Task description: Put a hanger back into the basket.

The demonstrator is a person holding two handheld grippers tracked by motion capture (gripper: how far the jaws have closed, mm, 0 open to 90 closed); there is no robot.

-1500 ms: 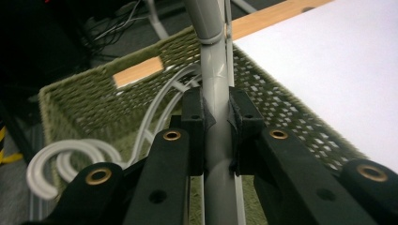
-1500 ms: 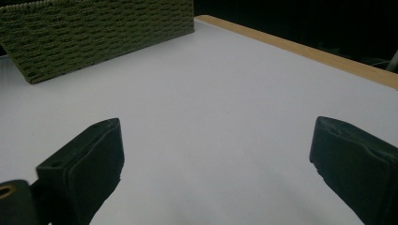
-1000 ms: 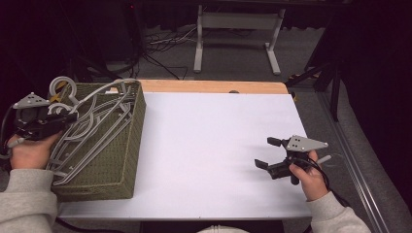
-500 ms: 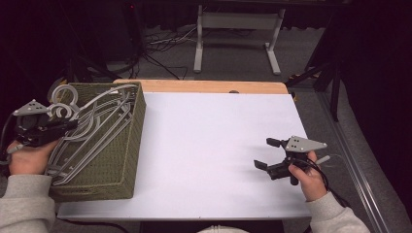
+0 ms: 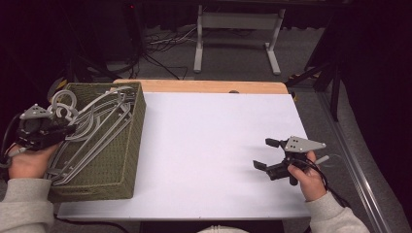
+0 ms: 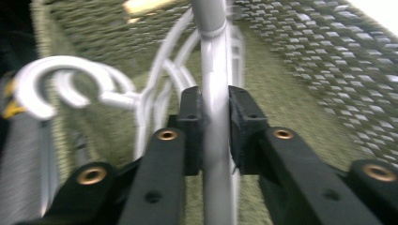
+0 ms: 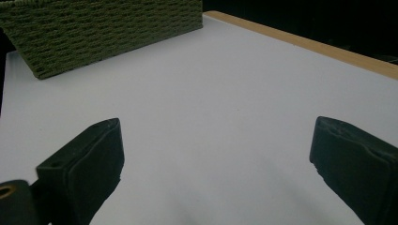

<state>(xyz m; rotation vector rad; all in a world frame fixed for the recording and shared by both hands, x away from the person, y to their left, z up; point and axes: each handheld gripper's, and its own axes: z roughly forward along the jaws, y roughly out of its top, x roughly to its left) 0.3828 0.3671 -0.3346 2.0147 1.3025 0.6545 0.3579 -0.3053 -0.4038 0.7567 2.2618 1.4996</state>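
Several grey metal hangers [image 5: 99, 121] lie in an olive woven basket [image 5: 128, 160] at the table's left, their hooks [image 5: 63, 102] sticking out over its far left rim. My left gripper [image 5: 65, 130] reaches into the basket from the left. In the left gripper view its pads [image 6: 192, 117] sit tight against the straight bar of one hanger [image 6: 215, 56]; the jaws have just been opening a little, with the bar still between them. My right gripper [image 5: 264, 154] hovers low over the white tabletop at the right, open and holding nothing [image 7: 220, 150].
The white table [image 5: 209, 145] has a wooden strip [image 5: 204, 86] along its far edge. Beyond it stand a metal stand's legs [image 5: 238, 29] and cables on the dark floor. The basket's side wall [image 7: 103, 28] rises far ahead of the right gripper.
My left gripper has drawn slightly toward the person, and the hanger hooks have shifted with it. The right gripper has stayed put.
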